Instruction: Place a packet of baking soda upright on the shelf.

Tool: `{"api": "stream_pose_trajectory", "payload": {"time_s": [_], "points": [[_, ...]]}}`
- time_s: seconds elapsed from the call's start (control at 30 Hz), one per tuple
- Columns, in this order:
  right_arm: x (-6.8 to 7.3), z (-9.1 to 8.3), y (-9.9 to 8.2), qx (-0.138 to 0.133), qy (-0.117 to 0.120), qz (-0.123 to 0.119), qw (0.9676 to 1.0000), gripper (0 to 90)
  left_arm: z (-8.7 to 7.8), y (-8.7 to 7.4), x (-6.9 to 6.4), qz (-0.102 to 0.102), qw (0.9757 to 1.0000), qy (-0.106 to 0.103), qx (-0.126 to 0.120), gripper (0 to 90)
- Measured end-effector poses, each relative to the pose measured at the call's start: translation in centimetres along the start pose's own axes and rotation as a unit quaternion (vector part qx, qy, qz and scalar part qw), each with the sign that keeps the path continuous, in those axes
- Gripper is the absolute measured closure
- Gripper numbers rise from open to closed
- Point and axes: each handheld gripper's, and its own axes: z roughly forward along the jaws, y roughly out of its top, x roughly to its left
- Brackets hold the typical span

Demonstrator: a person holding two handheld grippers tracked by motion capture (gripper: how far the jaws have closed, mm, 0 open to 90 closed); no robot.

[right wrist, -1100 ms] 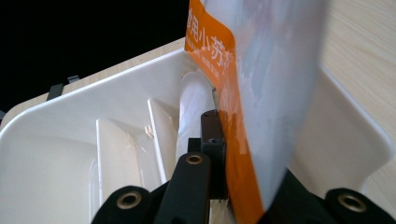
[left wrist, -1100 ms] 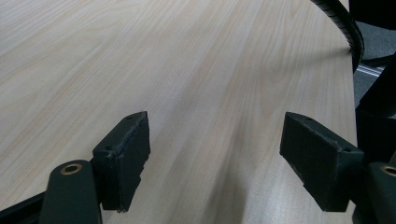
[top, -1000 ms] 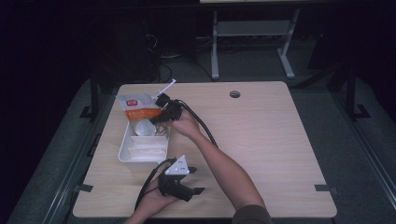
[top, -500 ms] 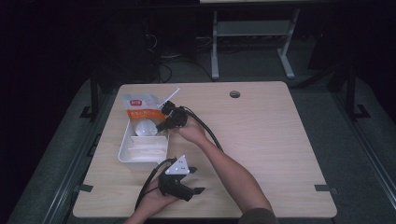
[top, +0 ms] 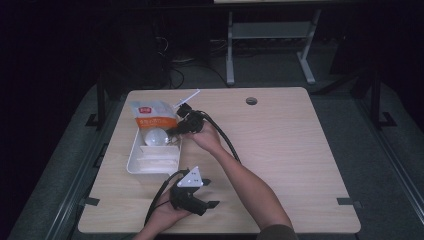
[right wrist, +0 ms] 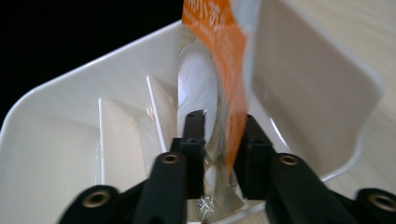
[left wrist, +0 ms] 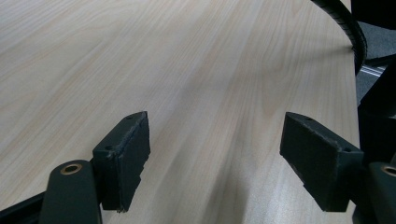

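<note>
The right gripper fingers clench an orange-and-clear bag over the white tray; the jaws have just widened slightly. Left gripper fingers released over bare bench.

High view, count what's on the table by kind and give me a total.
White divided trays: 1
Orange-and-clear snack bags: 1
Round white things in the tray: 1
White sticks by the bag: 1
Hand-held tongs: 2, left, right
Total: 6
</note>
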Motion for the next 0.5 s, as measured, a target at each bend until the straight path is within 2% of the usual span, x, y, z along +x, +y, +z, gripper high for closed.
{"api": "stream_pose_trajectory", "payload": {"time_s": [0.13,0.2,0.3,0.5], "points": [[-0.01,0.17,-0.16,0.013,-0.007,-0.004,0.9999,88.8,-0.01,0.0,0.0,0.0,1.0,0.0,-0.001,23.8],[-0.19,0.29,-0.37,0.009,-0.005,0.001,0.9999,89.1,-0.02,0.0,0.01,0.0,1.0,0.001,-0.001,23.8],[-0.71,0.29,-0.64,0.006,0.002,0.021,0.9998,89.0,0.0,0.01,-0.06,0.0,1.0,0.001,0.0,23.8],[-0.52,0.21,-0.53,0.008,-0.004,0.017,0.9998,88.0,0.02,0.03,-0.05,0.001,1.0,0.001,0.001,23.8]]}}
